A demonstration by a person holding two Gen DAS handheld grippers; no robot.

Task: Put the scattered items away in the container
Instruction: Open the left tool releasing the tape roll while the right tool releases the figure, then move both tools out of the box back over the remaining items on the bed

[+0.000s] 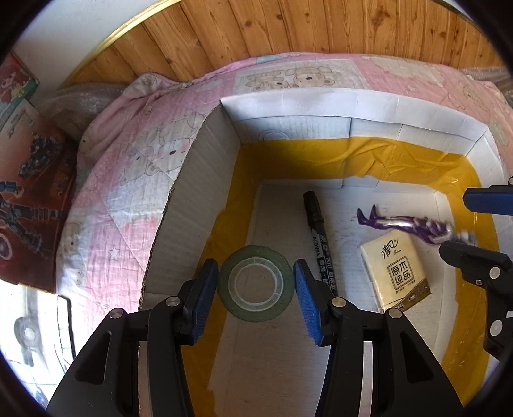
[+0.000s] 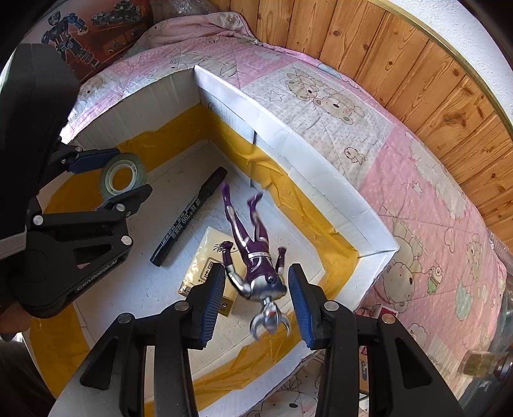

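A bed (image 1: 105,199) under a pink quilt with bear prints carries the container (image 1: 288,109), an open white cardboard box with yellow tape lining its lower walls and floor edges. It sits on the quilt near the wood-panelled wall (image 1: 288,29).

The left hand-held gripper (image 1: 255,285) reaches into the box beside its left wall. Its blue pads stand wide apart with gaps on either side of the roll of tape (image 1: 255,287), so nothing is gripped; whether the roll rests on the box floor cannot be told. The right hand-held gripper (image 2: 256,301) hangs over the box's right side, its jaws partly open around the purple and silver toy figure (image 2: 253,256) without pressing on it. The figure looks blurred in the left wrist view.

On the box floor a yellow tissue pack (image 1: 396,272) lies partly under the figure. A black marker (image 1: 319,237) lies between the pack and the roll.
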